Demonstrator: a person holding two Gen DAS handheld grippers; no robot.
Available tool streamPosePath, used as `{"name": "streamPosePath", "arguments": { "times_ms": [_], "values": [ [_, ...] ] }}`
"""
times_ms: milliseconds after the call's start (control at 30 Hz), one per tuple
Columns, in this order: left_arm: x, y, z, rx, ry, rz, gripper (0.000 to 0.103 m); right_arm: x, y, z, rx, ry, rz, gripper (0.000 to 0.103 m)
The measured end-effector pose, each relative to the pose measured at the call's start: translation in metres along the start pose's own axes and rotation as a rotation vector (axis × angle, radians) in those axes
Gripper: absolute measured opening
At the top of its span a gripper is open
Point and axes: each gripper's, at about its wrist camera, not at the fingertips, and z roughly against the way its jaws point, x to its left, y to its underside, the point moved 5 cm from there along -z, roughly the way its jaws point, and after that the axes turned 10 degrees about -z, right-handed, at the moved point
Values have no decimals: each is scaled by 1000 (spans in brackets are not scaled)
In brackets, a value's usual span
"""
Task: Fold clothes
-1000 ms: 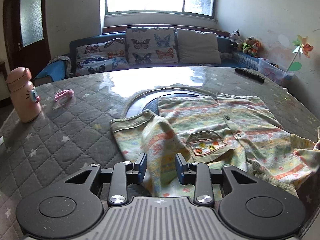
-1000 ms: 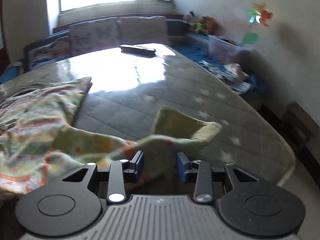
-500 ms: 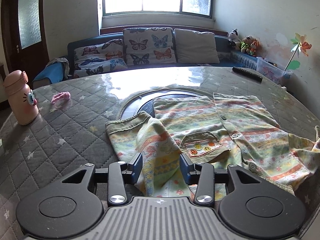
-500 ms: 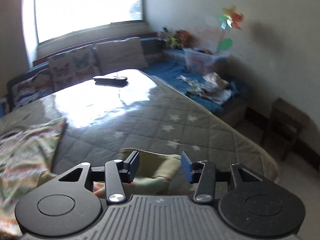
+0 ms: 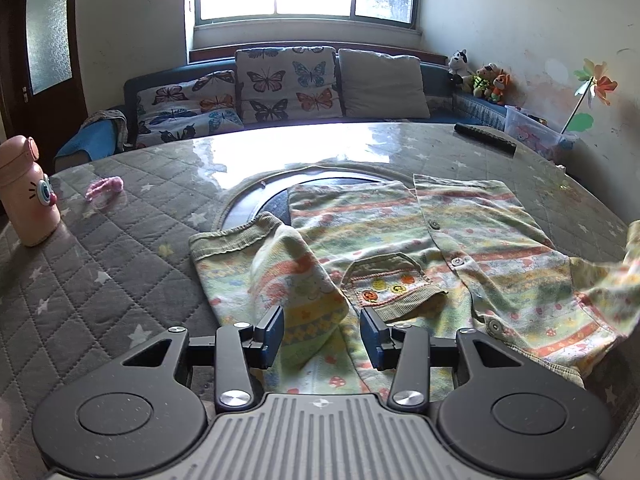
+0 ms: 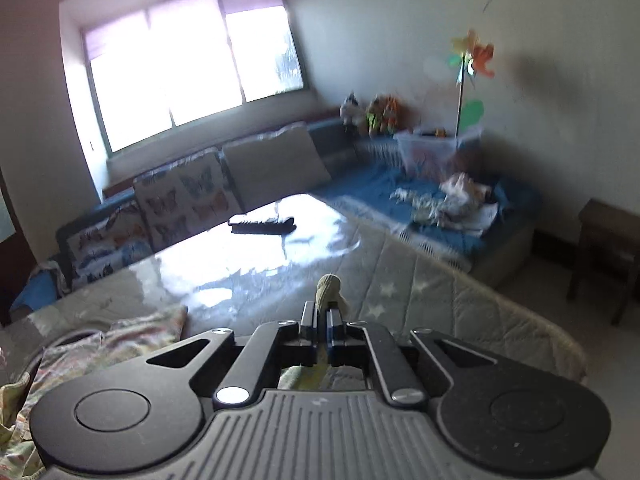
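Cloth this thin is light and floppy: the striped cardigan (image 5: 420,248) lies spread on the quilted table (image 5: 120,248). My right gripper (image 6: 321,316) pinches its right sleeve cuff (image 6: 329,286); my left gripper (image 5: 322,334) hovers spread over the near-left sleeve (image 5: 256,264), whose ribbed cuff I judge the surest hold.

Shirt (image 5: 400,240): near hem hidden under left gripper (image 5: 322,330) body; right sleeve cut off by frame edge, blurred where lifted. Right view: whole frame motion-blurred; pinwheel (image 6: 470,58), toys (image 6: 374,114), clutter on sofa (image 6: 444,200) indistinct. Only small tuft of sleeve (image 6: 329,288) visible past right gripper (image 6: 321,320); rest hidden beneath body. Shirt at lower left cut by edge. Bottle (image 5: 24,196) clipped at left edge. Remote (image 5: 486,139) too small for detail.
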Motion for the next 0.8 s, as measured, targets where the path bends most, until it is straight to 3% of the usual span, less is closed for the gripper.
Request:
{"name": "streamPosePath", "arguments": {
  "times_ms": [67, 133, 233, 333, 500, 667, 800],
  "values": [
    [-1, 1, -2, 3, 6, -3, 45, -13, 4, 6, 4, 60, -5, 6],
    [-1, 2, -3, 5, 11, -6, 45, -30, 12, 7, 36, 143, -10, 16],
    [-1, 2, -4, 6, 15, -10, 45, -43, 24, 6, 68, 225, 17, 16],
    [1, 3, -4, 7, 7, -5, 46, -30, 26, 2, 86, 175, 42, 17],
    [4, 4, -2, 8, -5, 3, 47, 2, 44, -36, 206, 71, 103, 32],
    [8, 5, -1, 9, -17, 11, 49, 9, 61, -65, 261, 98, 152, 35],
    [21, 1, -1, 1, -54, 32, 52, 4, 63, -80, 255, 110, 173, 35]
  ]
}}
